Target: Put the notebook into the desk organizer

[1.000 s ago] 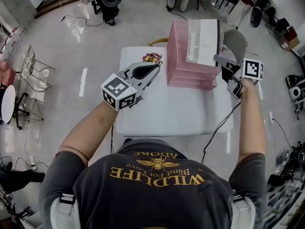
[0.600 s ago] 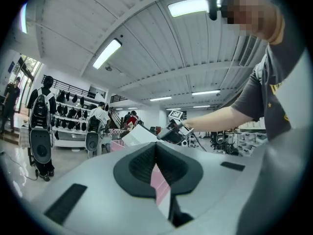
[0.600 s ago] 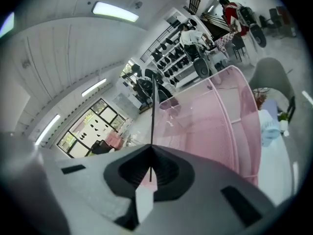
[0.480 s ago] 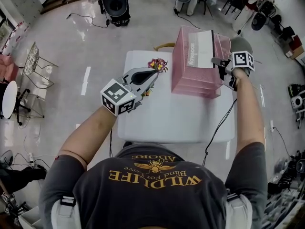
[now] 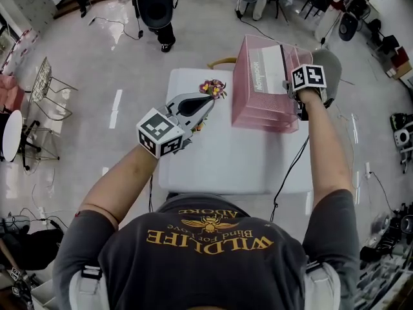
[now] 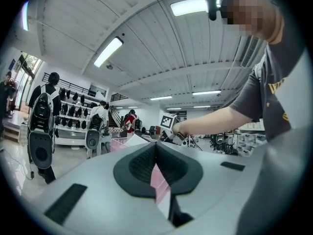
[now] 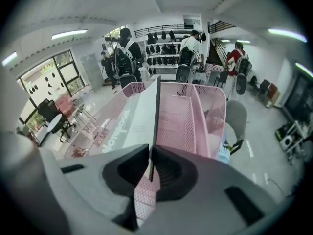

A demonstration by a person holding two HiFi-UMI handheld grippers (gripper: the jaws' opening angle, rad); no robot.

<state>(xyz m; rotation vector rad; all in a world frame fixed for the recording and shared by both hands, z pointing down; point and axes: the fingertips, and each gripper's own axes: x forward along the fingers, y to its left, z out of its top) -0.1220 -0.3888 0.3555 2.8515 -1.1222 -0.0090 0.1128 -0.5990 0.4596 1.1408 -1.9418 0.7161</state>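
The notebook (image 5: 268, 66), white-covered with pink print, stands on edge in the pink mesh desk organizer (image 5: 258, 112) at the table's far right. My right gripper (image 5: 290, 86) reaches over the organizer's right side. In the right gripper view the notebook's (image 7: 139, 119) thin edge runs between the pads of the right gripper (image 7: 152, 153), above the organizer's compartments (image 7: 183, 116). The pads still touch that edge while the jaws are opening. My left gripper (image 5: 210, 95) hovers over the table's left half, shut and empty. In its own view the left gripper (image 6: 156, 146) has its tips meeting.
A small bunch of flowers (image 5: 213, 87) sits at the white table's (image 5: 219, 154) far edge beside my left gripper. A grey chair (image 5: 331, 62) stands behind the organizer. A black cable (image 5: 292, 166) hangs down the table's right side.
My right gripper has moved left and in over the organizer, and the notebook has gone down into it. The left gripper has barely moved.
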